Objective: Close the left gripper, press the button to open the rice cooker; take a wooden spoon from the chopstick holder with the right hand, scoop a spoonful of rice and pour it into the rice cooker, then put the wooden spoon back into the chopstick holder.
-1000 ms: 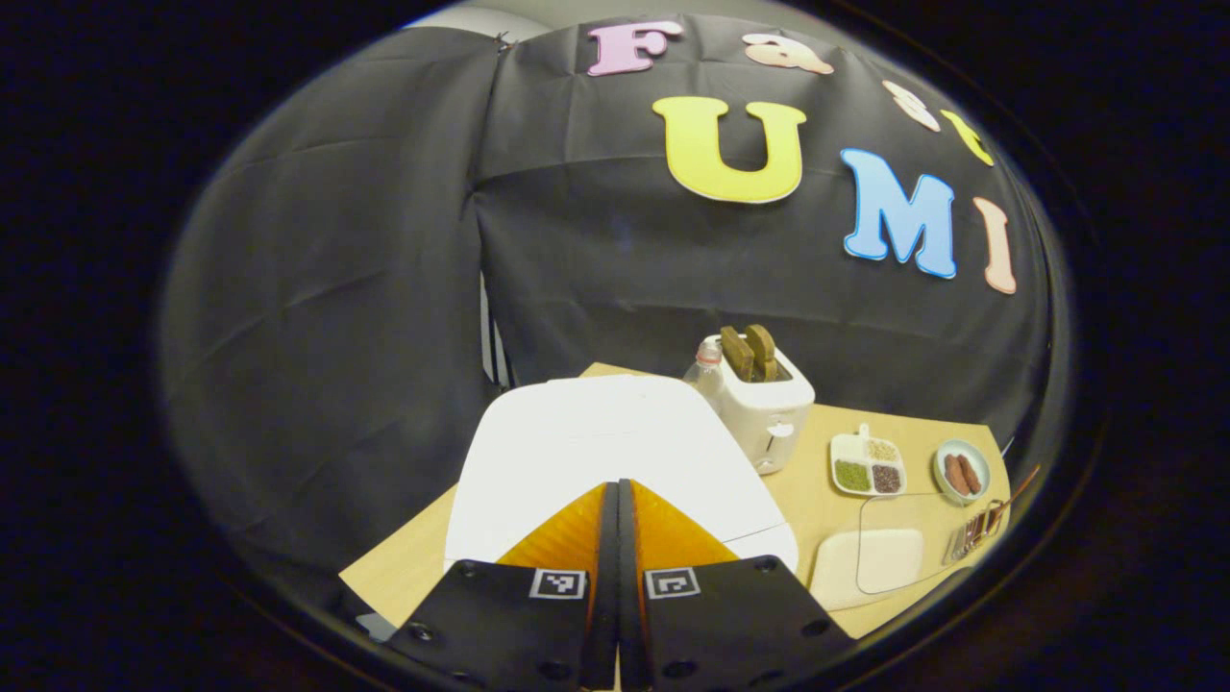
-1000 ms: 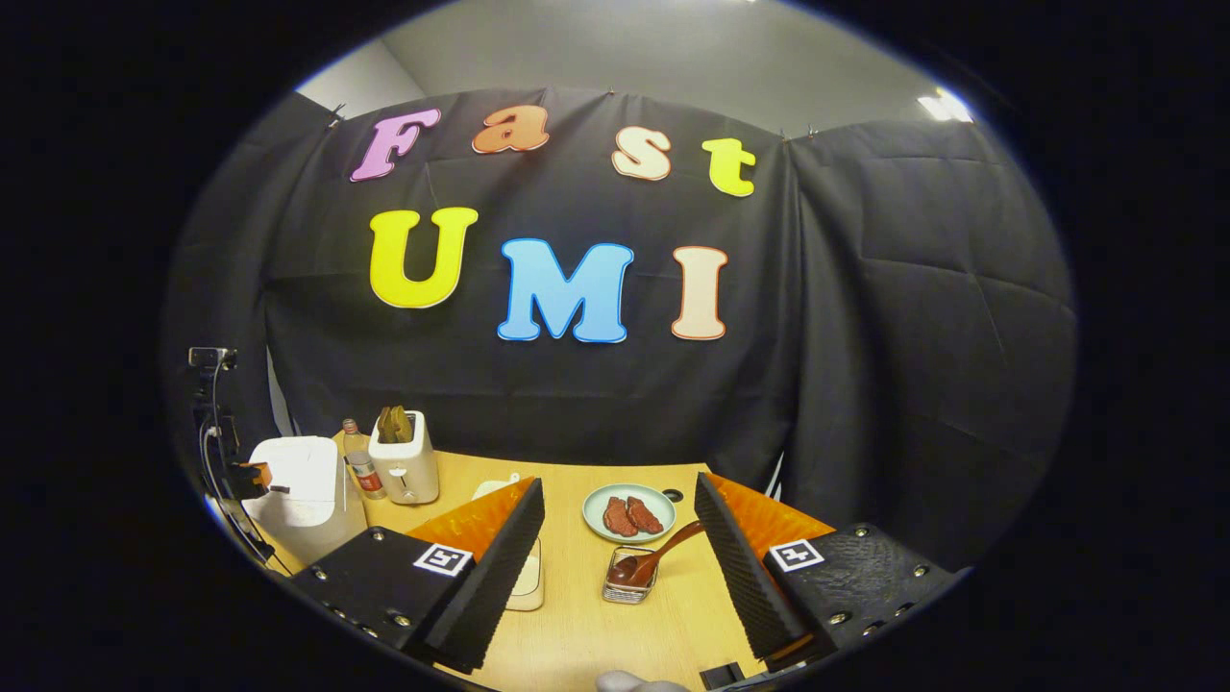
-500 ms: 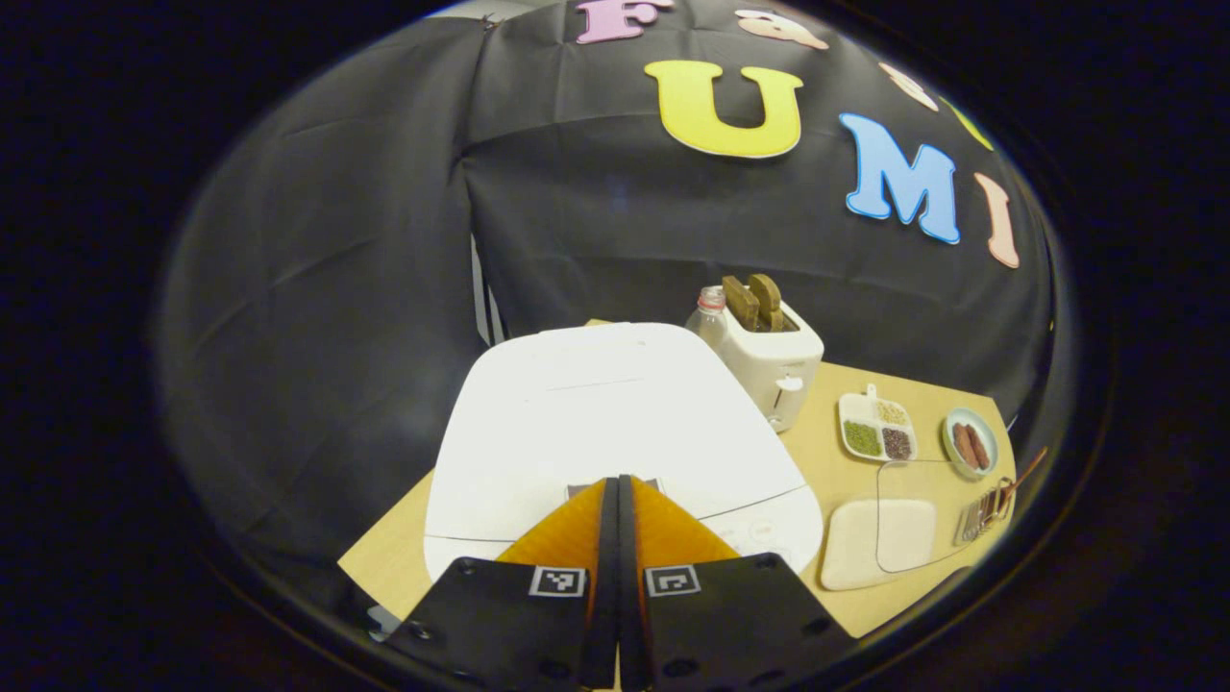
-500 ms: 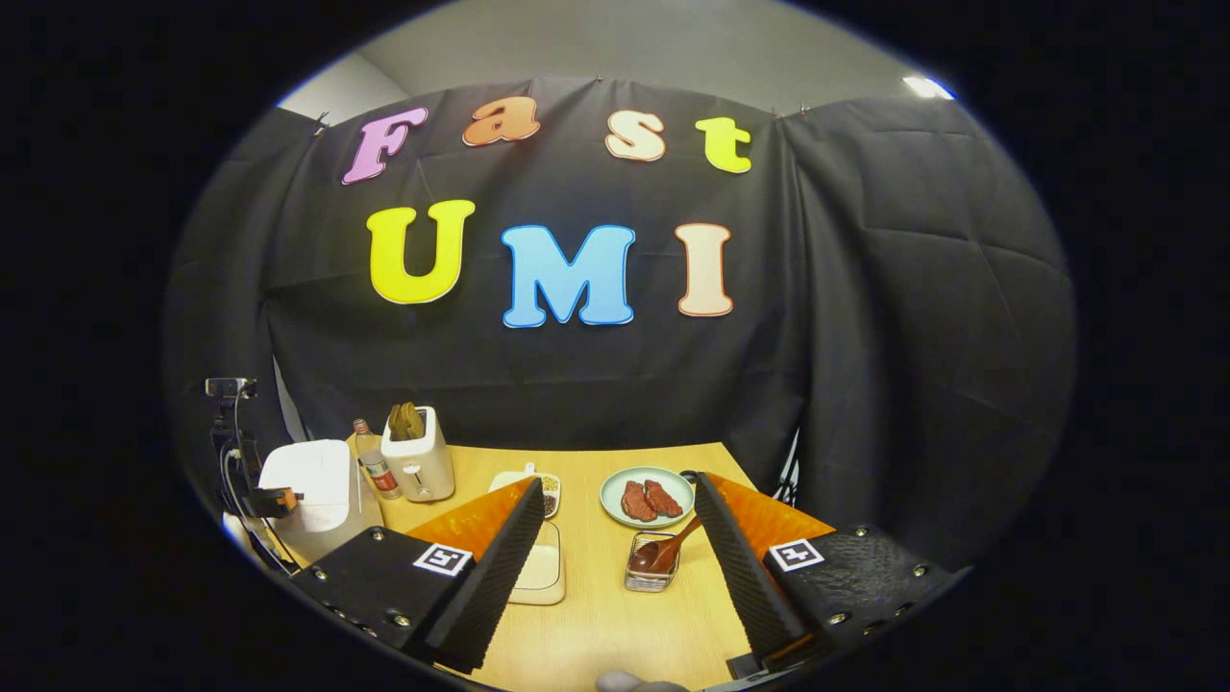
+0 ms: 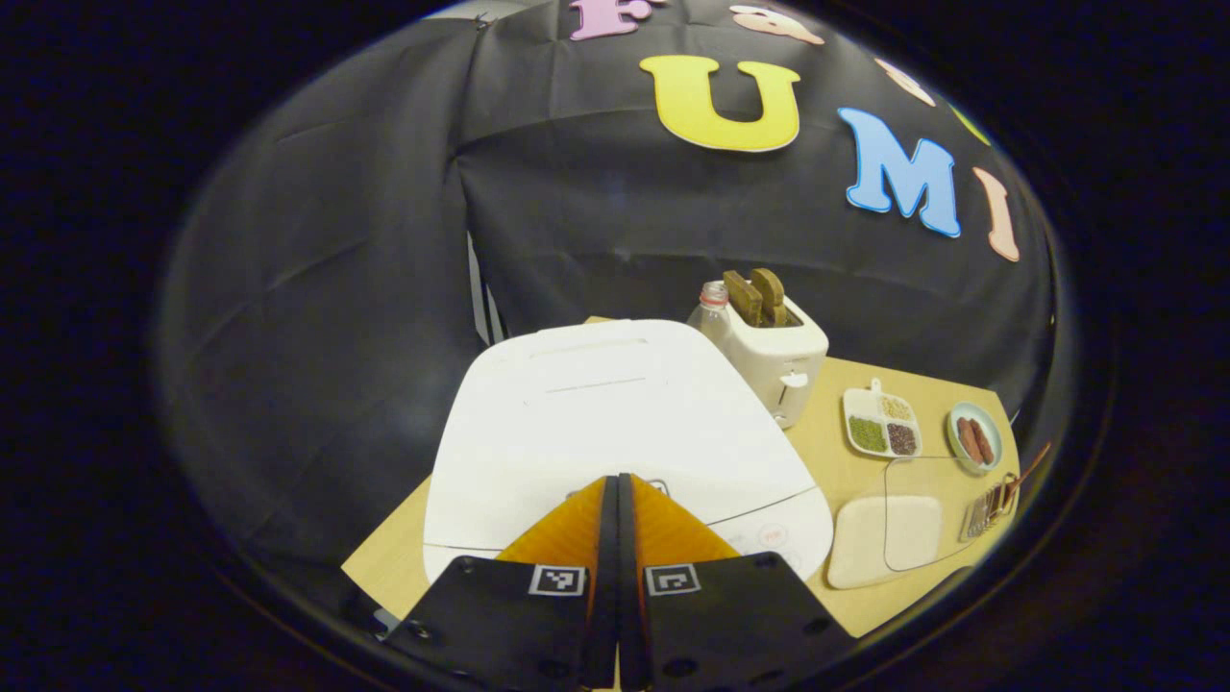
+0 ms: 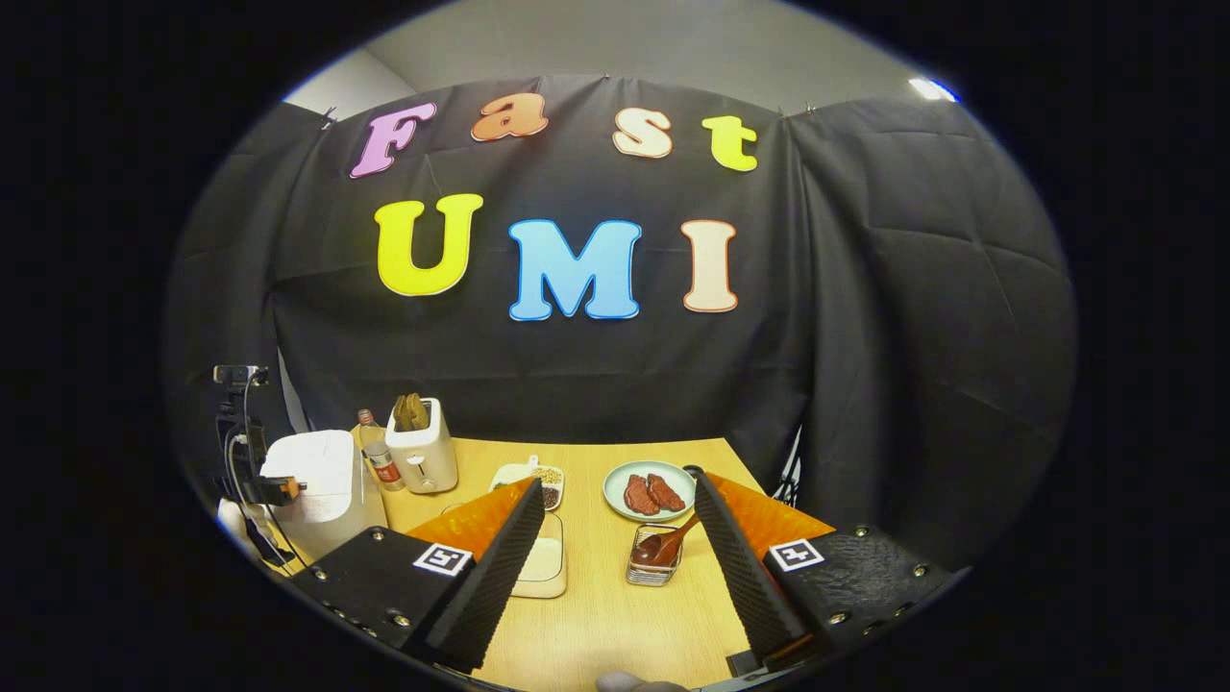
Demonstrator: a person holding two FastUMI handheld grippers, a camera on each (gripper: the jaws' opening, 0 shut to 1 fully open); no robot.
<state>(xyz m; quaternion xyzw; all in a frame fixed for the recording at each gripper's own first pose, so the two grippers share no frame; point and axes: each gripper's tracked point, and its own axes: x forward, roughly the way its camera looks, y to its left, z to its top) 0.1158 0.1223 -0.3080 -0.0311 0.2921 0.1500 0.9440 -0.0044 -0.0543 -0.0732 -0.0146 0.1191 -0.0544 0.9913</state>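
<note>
The white rice cooker (image 5: 615,423) has its lid down. My left gripper (image 5: 617,485) is shut, its tips over the small button near the lid's front edge. In the right gripper view the rice cooker (image 6: 312,481) stands at the far left with the left gripper (image 6: 279,490) against its front. My right gripper (image 6: 620,490) is open above the table, nothing between its fingers. Ahead of it a wooden spoon (image 6: 668,546) leans in the wire chopstick holder (image 6: 655,569). The rice container (image 6: 546,562) with its clear lid lies partly behind the left finger.
A white toaster (image 5: 774,360) with bread and a bottle (image 5: 709,312) stand behind the cooker. A divided dish of grains (image 5: 879,428) and a plate of sausages (image 6: 649,490) sit on the wooden table (image 6: 596,634). A camera stand (image 6: 231,423) rises at the left edge.
The left gripper has lowered toward the cooker's front, so the lid and its button came nearer. The right gripper pulled back slightly and stayed open.
</note>
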